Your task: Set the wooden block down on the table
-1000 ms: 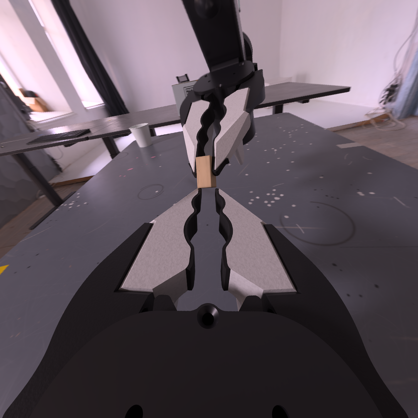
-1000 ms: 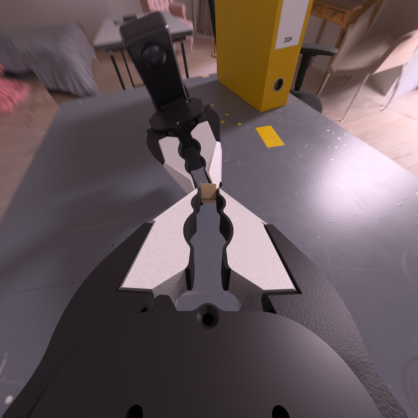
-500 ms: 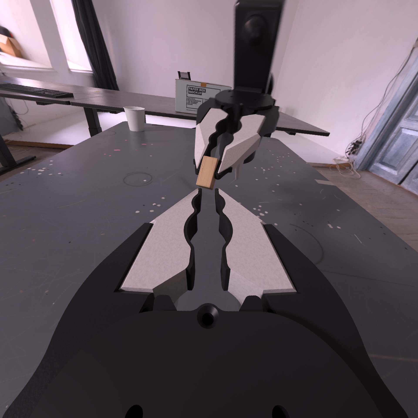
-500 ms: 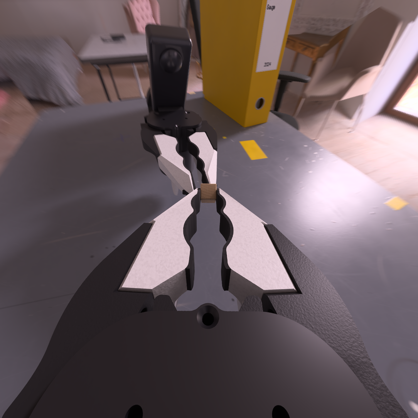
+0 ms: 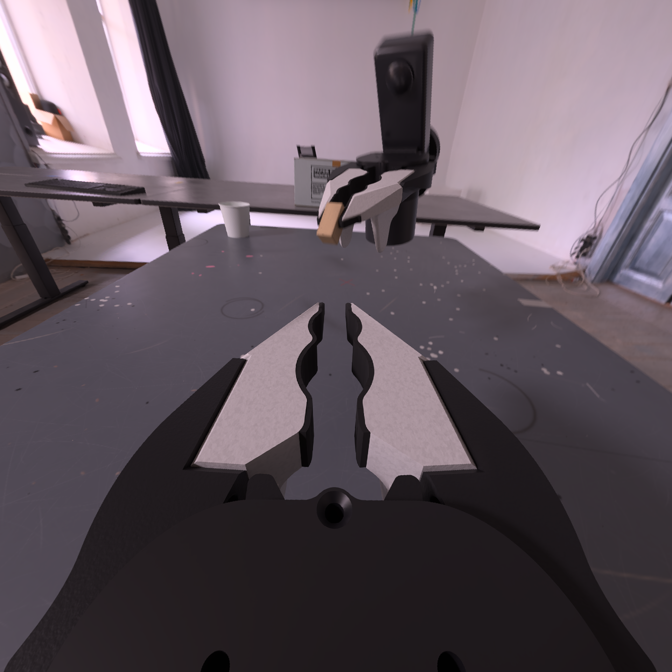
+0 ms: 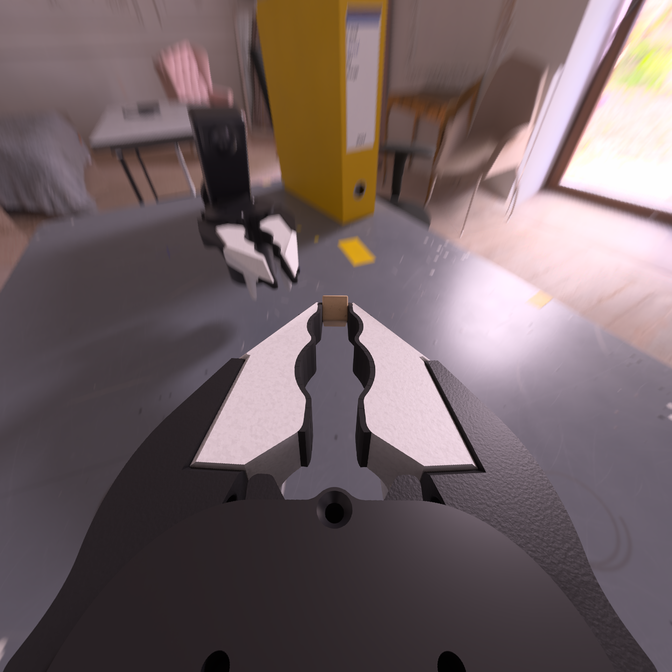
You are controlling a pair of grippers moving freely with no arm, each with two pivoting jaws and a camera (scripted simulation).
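Observation:
The wooden block (image 6: 335, 306) is a small tan piece pinched between my right gripper's (image 6: 335, 317) fingertips, held in the air above the dark grey table (image 6: 109, 327). In the left wrist view the block (image 5: 330, 229) hangs tilted from the right gripper (image 5: 336, 220), well above the table (image 5: 145, 363) and far ahead. My left gripper (image 5: 334, 309) is low over the table, its fingers a little apart with nothing between them. It also shows in the right wrist view (image 6: 283, 280), ahead and left of the block. The right wrist view is motion-blurred.
A white paper cup (image 5: 235, 219) stands at the table's far edge. A grey box (image 5: 312, 182) and a keyboard (image 5: 85, 186) lie on the desk behind. A tall yellow binder (image 6: 327, 109) stands at the other end, with yellow tape (image 6: 356, 251) near it.
The two grippers, tip to tip a second ago, have drawn apart. The right gripper has risen and backed away with the block. The left gripper stays empty.

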